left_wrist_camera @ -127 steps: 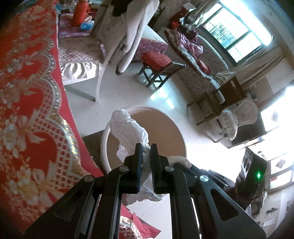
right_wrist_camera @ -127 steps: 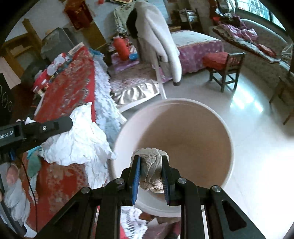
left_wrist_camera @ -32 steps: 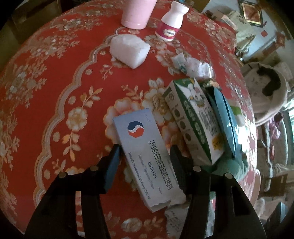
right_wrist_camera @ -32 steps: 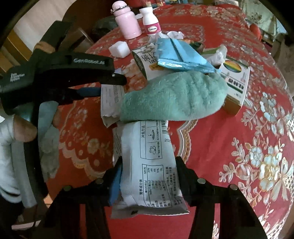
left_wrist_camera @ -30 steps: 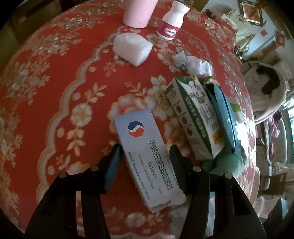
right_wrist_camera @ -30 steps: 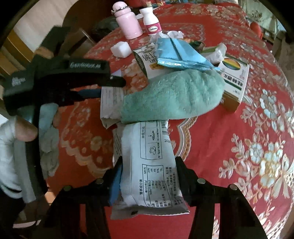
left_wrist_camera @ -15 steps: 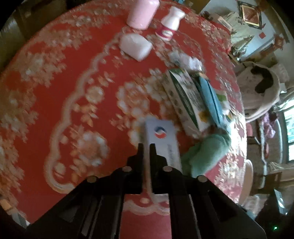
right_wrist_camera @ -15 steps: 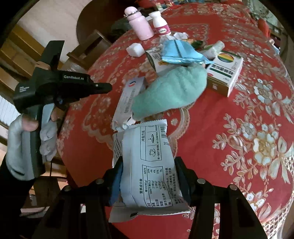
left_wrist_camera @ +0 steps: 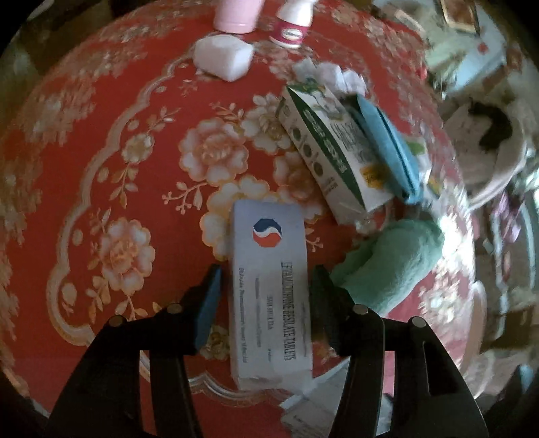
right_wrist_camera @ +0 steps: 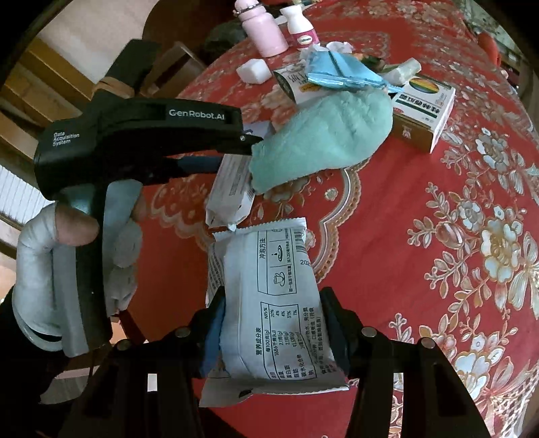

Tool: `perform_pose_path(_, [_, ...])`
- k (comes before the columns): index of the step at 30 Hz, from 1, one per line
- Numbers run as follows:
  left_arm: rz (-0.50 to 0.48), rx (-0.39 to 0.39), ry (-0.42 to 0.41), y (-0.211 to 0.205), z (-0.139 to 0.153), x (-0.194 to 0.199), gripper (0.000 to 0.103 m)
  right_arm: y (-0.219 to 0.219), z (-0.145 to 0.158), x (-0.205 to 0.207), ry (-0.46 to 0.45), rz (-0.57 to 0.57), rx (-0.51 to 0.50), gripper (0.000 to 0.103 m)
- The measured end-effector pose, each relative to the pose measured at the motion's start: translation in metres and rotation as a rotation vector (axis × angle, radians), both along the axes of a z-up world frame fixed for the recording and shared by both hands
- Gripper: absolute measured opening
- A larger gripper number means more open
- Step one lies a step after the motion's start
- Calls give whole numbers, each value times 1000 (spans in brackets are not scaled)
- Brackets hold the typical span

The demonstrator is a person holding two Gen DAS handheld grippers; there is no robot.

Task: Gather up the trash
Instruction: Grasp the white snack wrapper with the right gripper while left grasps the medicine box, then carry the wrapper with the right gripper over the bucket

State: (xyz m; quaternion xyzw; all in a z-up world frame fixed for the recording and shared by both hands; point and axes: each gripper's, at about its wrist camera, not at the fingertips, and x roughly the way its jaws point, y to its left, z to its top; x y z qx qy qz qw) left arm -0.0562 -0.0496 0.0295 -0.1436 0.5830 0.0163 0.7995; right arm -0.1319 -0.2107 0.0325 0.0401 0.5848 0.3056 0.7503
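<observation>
Round table, red floral cloth (left_wrist_camera: 101, 141) — cluttered. Left gripper (left_wrist_camera: 266, 286): jaws spread, set either side of a white tablet box (left_wrist_camera: 269, 286) lying flat on the cloth; a gap is seen at the left pad, contact at the right cannot be told. Ahead and right of it, a green-white carton (left_wrist_camera: 323, 148) with a blue packet (left_wrist_camera: 387, 148) against it; a teal cloth (left_wrist_camera: 387, 266) just right of the right finger. Far ahead: white block (left_wrist_camera: 224, 59), pink bottle (left_wrist_camera: 235, 15), small white bottle (left_wrist_camera: 291, 23). Right gripper (right_wrist_camera: 273, 323): closed on a white sachet (right_wrist_camera: 273, 303), held above the table edge. Beyond it, a striped box (right_wrist_camera: 421, 111).
</observation>
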Motion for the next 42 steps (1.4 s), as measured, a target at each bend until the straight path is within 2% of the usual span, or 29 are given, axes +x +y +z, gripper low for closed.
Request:
perform_pose_path(3, [-65,77,-8,-10,-2,-1,51,0,0,1,-2,-3,-8,52])
perform_pose_path(4, [-70,88,-14,-10,-2,-1,47,-7,3,-2,-5,-1,-12,52])
perform_pose_path(10, [-26,24,-5,15,4,-3,45,-38,9,-5,-14,-39,-31,52])
perform_pose_path(15, [20,18,-60,35,35,-13,45,-72,22,-3,-25,-96,-3,52])
perform_pose_path(19, [7,12,-130,30,67,-18,46,-99,28,0,-36,-141,7,52])
perform_pose_path(24, [-37,-19,-193,-7,94,-25,46,-134,36,0,-40,-184,17,52])
perform_pose_path(29, [-103,-27,-217,-55,107,-30,46,-163,50,3,-69,-207,21,52])
perform_pose_path(35, [-183,-26,-233,-110,112,-36,46,-193,49,1,-87,-252,30,52])
perform_pose_path(42, [-289,-28,-234,-166,111,-43,46,-243,54,-9,-106,-363,33,52])
